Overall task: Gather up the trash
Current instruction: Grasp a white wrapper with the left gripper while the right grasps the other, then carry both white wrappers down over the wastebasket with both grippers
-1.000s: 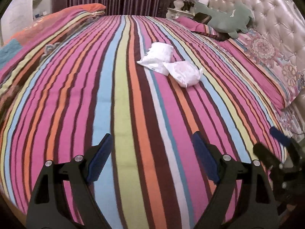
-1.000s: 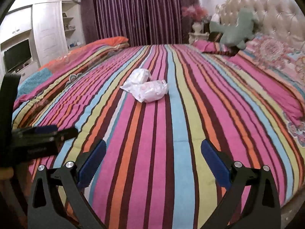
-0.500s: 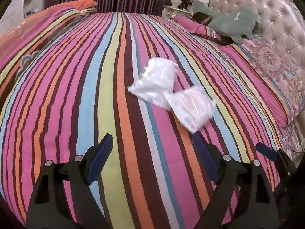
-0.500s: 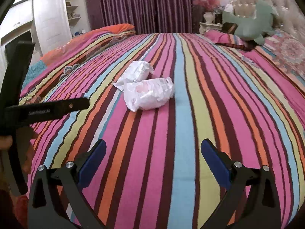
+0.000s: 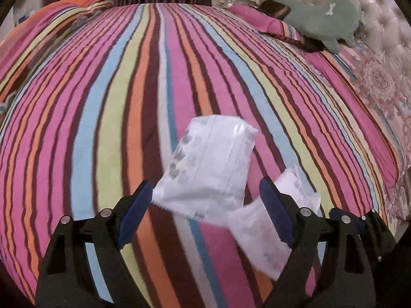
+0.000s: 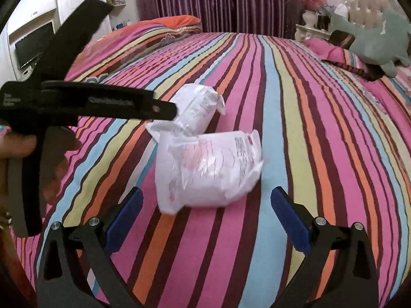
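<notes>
Trash lies mid-bed on the striped bedspread (image 5: 108, 107): two crumpled white plastic wrappers, touching each other. In my left view the plain wrapper (image 5: 208, 164) sits low centre, its lower corner between my left gripper (image 5: 203, 213) fingers, which stand wide with nothing pinched; whether the left pad touches that corner I cannot tell. The pink-printed wrapper (image 6: 208, 172) sits centre in my right view, just ahead of my right gripper (image 6: 205, 220), also spread wide and empty. Its black print and pink marks are too blurred to read. Open bedspread surrounds the wrappers on all sides. A green plush toy (image 5: 323, 18) rests at upper right by the tufted headboard (image 5: 385, 25). White lettering on the left gripper's body, seen at left in my right view, is unreadable.
</notes>
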Demonstrator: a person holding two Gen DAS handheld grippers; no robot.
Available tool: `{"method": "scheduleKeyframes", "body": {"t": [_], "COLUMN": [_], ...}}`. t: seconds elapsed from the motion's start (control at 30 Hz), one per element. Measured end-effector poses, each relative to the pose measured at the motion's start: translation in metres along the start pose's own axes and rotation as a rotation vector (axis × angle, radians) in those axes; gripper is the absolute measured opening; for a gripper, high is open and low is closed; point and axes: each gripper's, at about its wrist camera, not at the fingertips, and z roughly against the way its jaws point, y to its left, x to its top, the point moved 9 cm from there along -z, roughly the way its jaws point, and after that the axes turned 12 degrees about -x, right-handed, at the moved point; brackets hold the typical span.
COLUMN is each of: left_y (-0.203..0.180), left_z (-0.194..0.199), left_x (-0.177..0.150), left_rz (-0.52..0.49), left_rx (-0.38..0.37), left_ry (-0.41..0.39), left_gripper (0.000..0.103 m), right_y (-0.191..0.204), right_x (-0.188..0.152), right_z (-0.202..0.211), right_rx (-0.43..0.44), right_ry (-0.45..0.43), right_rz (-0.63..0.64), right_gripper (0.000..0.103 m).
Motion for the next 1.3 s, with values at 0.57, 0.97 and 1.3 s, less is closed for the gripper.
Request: {"method": "scheduleKeyframes", "body": {"t": [0.57, 0.97, 1.3], "left_y": [0.015, 0.014, -0.012], "left_z": [-0.065, -0.046, 0.024], "left_x": [0.020, 0.008, -0.020], "left_rz": [0.007, -0.022, -0.038], "left_rx": [0.062, 0.134, 0.143], "left_ry": [0.099, 0.058, -0.027], "left_gripper": [0.083, 0.069, 0.069], "right_y": [0.013, 0.011, -0.003], "right_x": [0.014, -0.001, -0.023], "right_z": [-0.058, -0.046, -0.008], "right_rx": [-0.036, -0.051, -0.058], "right_ry": [0.063, 0.083, 0.096], "right_rz": [0.056, 0.005, -0.117], "right_gripper": [0.095, 0.055, 0.052]}}
